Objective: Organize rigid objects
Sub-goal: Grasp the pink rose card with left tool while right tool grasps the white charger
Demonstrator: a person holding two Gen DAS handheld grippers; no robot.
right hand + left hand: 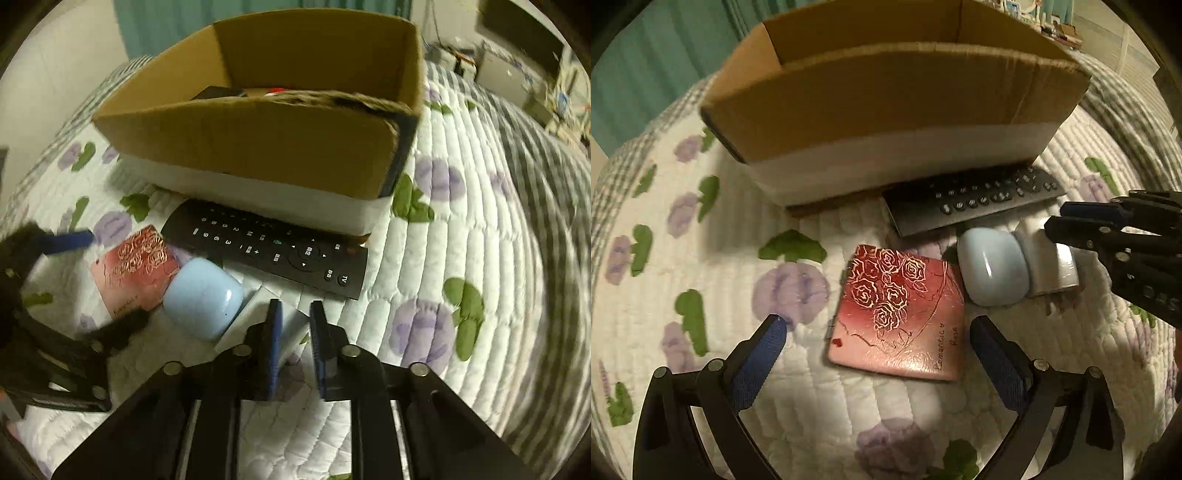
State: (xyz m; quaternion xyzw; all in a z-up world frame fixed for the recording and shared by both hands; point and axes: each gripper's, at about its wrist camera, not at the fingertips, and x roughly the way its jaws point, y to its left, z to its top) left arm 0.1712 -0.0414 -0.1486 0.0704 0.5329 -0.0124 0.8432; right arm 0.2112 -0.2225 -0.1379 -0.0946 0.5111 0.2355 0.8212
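A pink square case with gold roses [897,314] lies on the quilt, also in the right wrist view [135,267]. My left gripper [877,328] is open, its fingers on either side of the case's near part, just above it. A pale blue earbud case [991,266] [203,297] lies right of it, against a white charger block [1049,264] [295,321]. My right gripper [295,310] [1056,218] is narrowly open around the charger block. A black remote [971,201] [269,247] lies in front of the cardboard box [886,103] [258,147].
The box stands at the back of the floral quilt [701,277] and holds a dark item [218,92] and something red [275,90]. A desk with clutter [517,66] is at the far right beyond the bed.
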